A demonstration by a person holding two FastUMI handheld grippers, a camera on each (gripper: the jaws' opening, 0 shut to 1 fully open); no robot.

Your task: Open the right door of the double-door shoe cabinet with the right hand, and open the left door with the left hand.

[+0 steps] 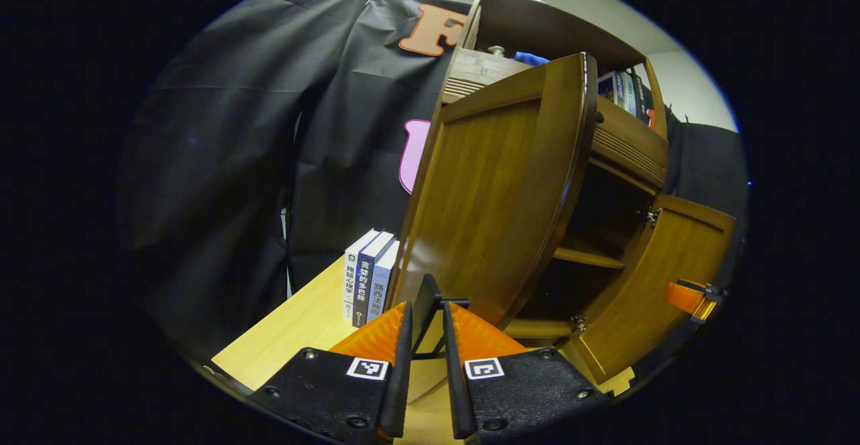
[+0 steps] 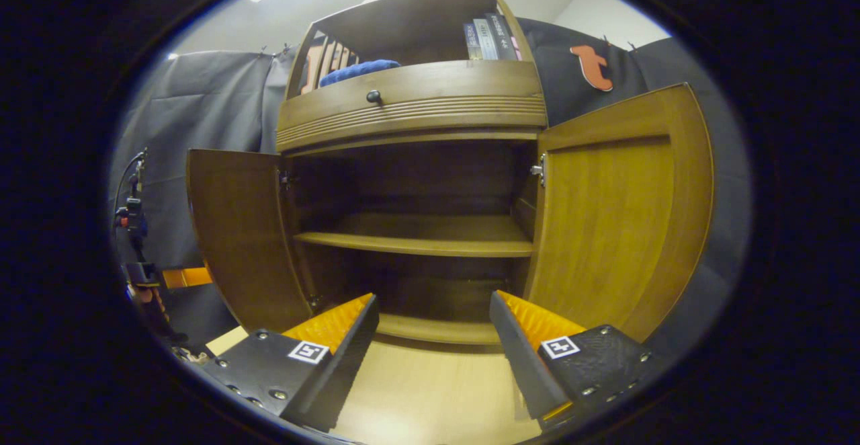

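The brown wooden shoe cabinet stands on a table with both lower doors swung out. In the left gripper view the left door rises right ahead, and my left gripper is shut on its thin black handle. The right door stands open farther right, with the other gripper at its outer edge. In the right gripper view my right gripper is open, nothing between its fingers, facing the dark shelves between the left door and the right door.
Three books stand on the light wooden table beside the cabinet's left side. Above the doors is a drawer with a round knob. The open top shelf holds books and a blue cloth.
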